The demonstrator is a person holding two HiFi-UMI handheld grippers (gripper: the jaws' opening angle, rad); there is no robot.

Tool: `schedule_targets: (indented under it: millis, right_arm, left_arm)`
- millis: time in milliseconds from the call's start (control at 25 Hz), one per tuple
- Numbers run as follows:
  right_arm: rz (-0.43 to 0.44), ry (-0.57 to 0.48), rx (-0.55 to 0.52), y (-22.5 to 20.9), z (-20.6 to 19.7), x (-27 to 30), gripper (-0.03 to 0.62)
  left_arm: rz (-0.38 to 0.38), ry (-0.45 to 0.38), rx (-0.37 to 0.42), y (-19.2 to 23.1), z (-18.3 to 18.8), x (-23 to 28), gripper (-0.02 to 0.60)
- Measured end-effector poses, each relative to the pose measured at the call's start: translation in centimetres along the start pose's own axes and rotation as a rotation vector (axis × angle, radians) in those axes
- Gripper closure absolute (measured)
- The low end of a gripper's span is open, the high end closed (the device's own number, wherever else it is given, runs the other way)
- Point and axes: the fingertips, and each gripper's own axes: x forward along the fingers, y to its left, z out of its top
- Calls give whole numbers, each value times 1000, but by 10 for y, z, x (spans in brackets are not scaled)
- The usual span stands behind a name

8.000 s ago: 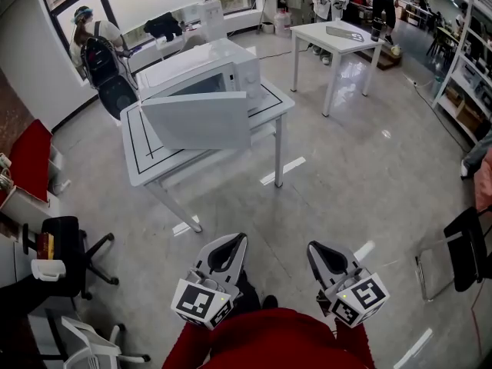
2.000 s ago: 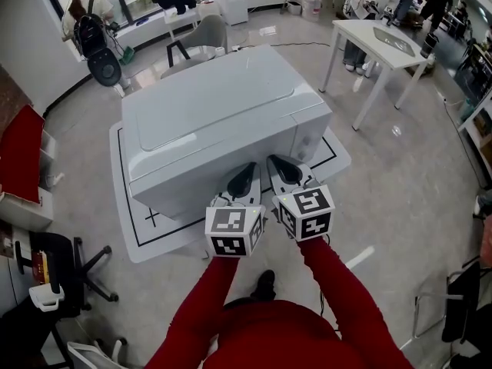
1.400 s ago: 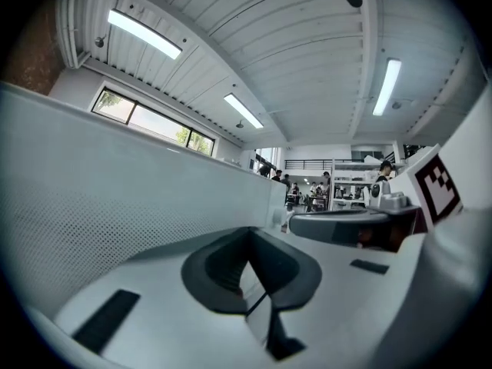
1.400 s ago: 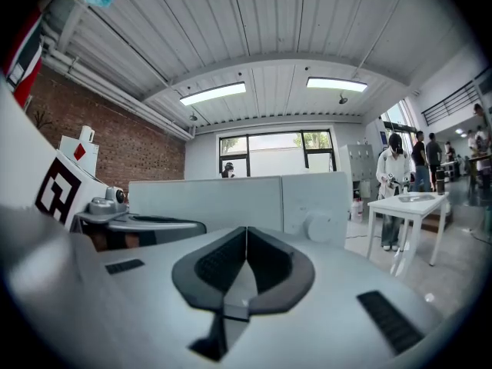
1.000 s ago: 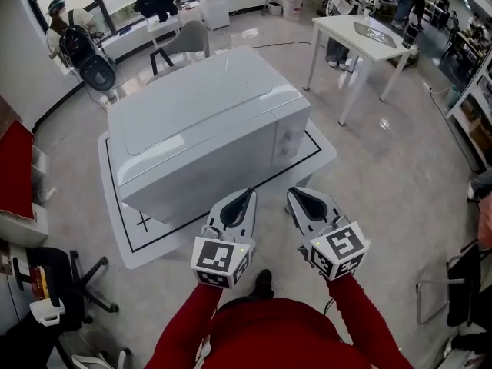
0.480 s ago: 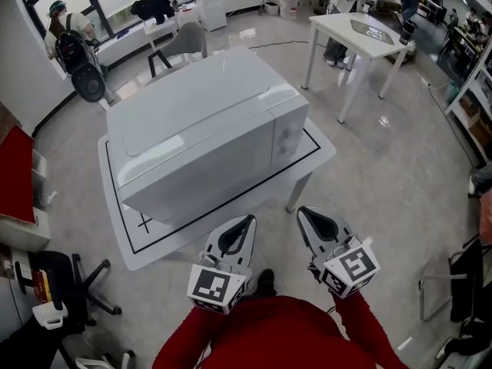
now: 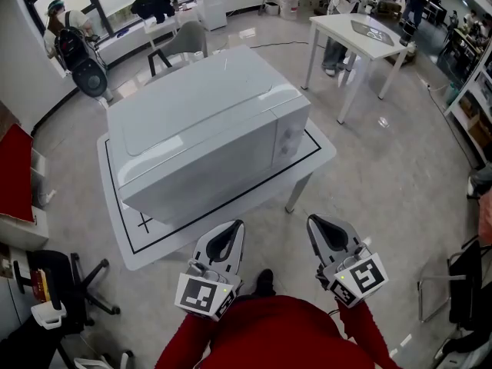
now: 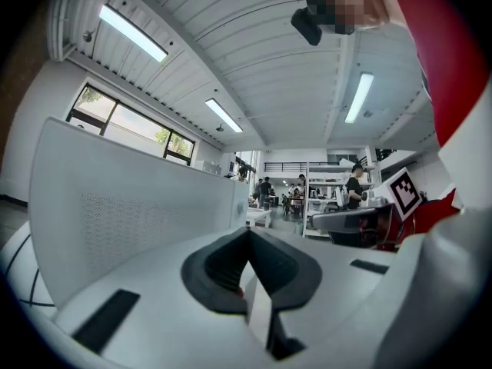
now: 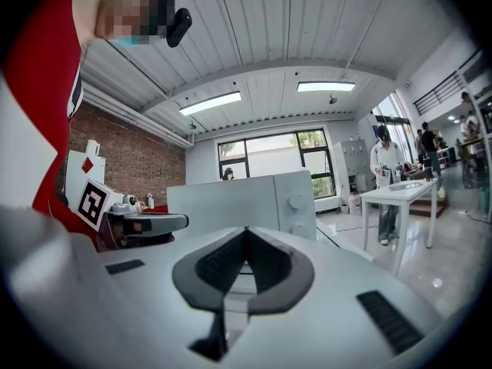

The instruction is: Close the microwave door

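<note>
A white microwave stands on a white table with its door flat against its front, knobs at the right end. The right gripper view shows the microwave front with its two knobs; the left gripper view shows its pale door face. My left gripper and right gripper are drawn back from the table, close to my body, both pointing at the microwave. Each has its jaws together with nothing between them.
A second white table stands at the back right with people beside it. A grey chair sits behind the microwave table. An office chair is at the left. A person with a backpack stands at the far left.
The microwave door, open eight seconds ago, is shut. Over the last two seconds both grippers have pulled back from the door toward my body and spread a little apart.
</note>
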Motion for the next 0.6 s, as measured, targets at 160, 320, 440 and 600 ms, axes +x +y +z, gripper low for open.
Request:
schedule_targets:
  millis: [160, 320, 440, 600]
  right_arm:
    - [-19, -21, 7, -1, 4, -7, 580]
    - [-31, -1, 0, -1, -2, -11, 582]
    - [-36, 9, 15, -2, -7, -13, 582]
    - [-38, 20, 25, -2, -12, -15, 582]
  left_arm:
    - [24, -14, -12, 6, 3, -8, 572]
    - [33, -21, -32, 9, 5, -12, 572]
    - [28, -12, -15, 9, 3, -13, 572]
    - [25, -10, -23, 8, 0, -14, 572]
